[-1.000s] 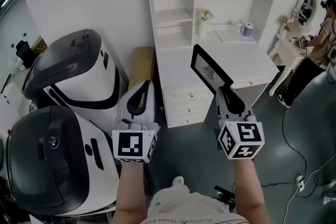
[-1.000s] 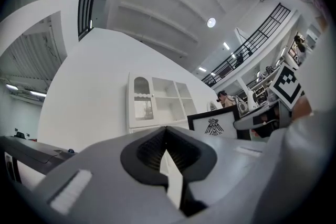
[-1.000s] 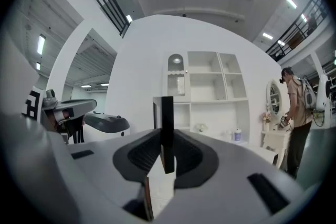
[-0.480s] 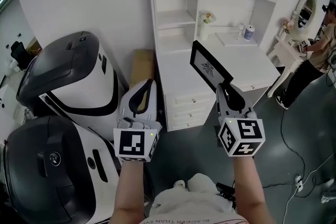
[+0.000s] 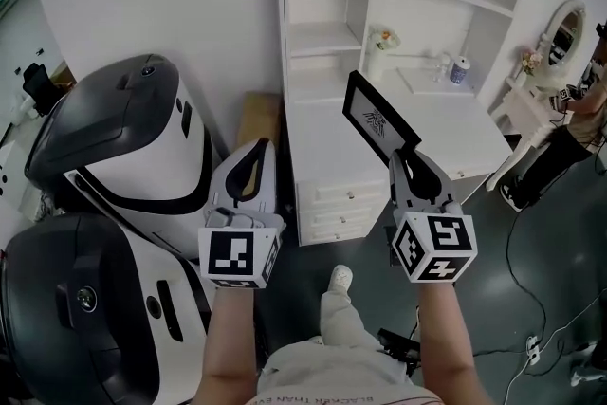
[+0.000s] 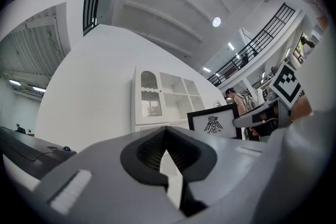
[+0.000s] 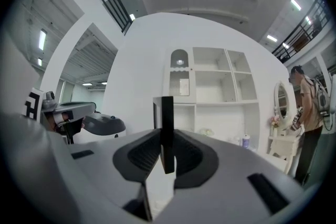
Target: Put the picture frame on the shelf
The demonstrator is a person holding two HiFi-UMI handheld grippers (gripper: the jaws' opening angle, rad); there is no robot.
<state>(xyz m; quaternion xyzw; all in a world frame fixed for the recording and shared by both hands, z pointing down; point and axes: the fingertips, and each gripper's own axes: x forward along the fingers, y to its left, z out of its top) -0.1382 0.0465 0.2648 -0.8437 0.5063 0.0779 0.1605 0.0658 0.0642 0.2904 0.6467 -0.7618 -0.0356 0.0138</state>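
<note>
Squarely, ribbed right tool [image 5: 406, 164] grips thin black rect. picture frame [image 5: 379, 120].

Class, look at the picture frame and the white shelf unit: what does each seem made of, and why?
Picture frame: matte black border, probably painted wood or plastic; even colour, no grain. Shelf unit: probably white painted or laminated board; smooth, uniform faces, crisp edges.

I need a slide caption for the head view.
Right gripper holds a picture frame before the white shelf; left gripper shut, empty.
</note>
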